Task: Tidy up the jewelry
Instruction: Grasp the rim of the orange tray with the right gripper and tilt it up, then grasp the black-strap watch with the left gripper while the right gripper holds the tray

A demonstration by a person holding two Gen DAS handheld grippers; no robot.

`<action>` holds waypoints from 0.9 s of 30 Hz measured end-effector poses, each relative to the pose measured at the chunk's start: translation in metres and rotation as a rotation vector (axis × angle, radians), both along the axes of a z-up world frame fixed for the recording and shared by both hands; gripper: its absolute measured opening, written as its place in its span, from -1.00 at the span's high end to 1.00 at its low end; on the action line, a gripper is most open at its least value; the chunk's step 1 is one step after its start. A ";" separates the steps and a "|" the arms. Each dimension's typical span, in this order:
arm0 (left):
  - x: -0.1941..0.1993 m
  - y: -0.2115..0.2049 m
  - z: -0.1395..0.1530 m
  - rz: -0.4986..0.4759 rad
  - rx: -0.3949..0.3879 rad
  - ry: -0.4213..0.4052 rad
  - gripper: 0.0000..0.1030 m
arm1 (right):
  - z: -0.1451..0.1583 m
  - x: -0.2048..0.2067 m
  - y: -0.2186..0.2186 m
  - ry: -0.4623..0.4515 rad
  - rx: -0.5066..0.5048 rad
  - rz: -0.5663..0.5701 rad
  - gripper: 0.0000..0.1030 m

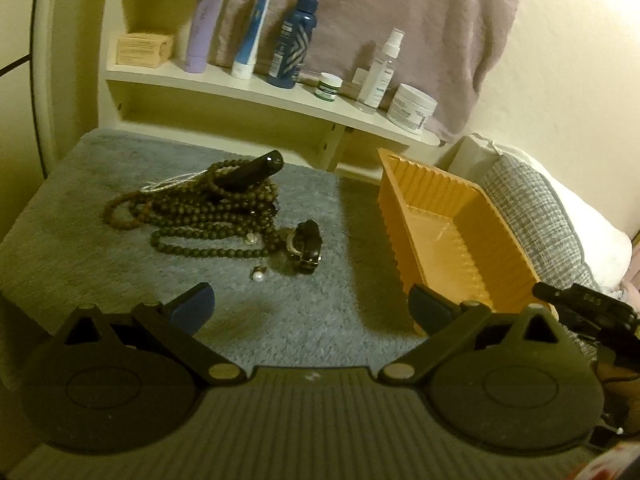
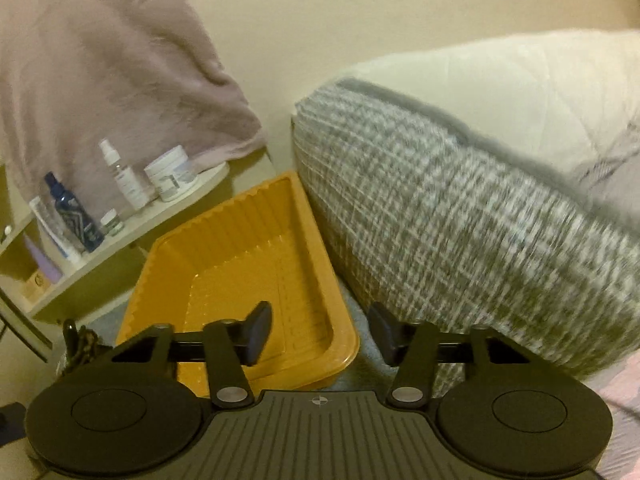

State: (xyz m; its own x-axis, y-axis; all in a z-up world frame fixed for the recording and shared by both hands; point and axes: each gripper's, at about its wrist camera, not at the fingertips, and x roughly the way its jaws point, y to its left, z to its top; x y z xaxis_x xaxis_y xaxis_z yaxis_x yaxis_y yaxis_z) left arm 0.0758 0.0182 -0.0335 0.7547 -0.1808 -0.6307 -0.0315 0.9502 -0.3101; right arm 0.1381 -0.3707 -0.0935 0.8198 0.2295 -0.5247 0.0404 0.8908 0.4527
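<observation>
A pile of dark beaded necklaces (image 1: 208, 212) lies on the grey fuzzy mat (image 1: 80, 232), with a black oblong object (image 1: 250, 170) on top, a dark chunky bracelet (image 1: 306, 246) at its right and a small pearl piece (image 1: 258, 276) in front. An empty orange tray (image 1: 448, 232) stands to the right; it also shows in the right wrist view (image 2: 240, 264). My left gripper (image 1: 310, 308) is open and empty, low over the mat in front of the jewelry. My right gripper (image 2: 320, 336) is open and empty at the tray's near right corner.
A cream shelf (image 1: 260, 92) behind the mat holds bottles, tubes and jars (image 1: 292, 36). A pinkish towel (image 1: 380, 12) hangs over it. A grey woven cushion (image 2: 460, 224) and a white pillow (image 2: 520, 92) press against the tray's right side.
</observation>
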 end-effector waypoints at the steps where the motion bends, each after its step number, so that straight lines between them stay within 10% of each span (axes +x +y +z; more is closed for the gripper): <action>1: 0.002 -0.001 -0.001 0.000 -0.001 0.000 -0.98 | -0.004 0.002 -0.001 0.004 0.012 -0.002 0.10; 18: 0.010 -0.008 -0.012 -0.012 -0.003 0.010 -0.98 | -0.030 0.026 -0.008 0.054 0.141 -0.032 0.79; 27: 0.012 -0.009 -0.015 -0.038 0.050 0.005 -0.97 | -0.011 0.023 0.010 0.010 -0.023 -0.030 0.85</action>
State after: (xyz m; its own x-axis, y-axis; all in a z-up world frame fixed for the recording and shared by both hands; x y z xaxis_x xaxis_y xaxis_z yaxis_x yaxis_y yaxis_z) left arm 0.0878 0.0088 -0.0486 0.7449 -0.1770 -0.6433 0.0032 0.9651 -0.2618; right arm 0.1610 -0.3609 -0.1045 0.8207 0.1928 -0.5378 0.0713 0.8994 0.4313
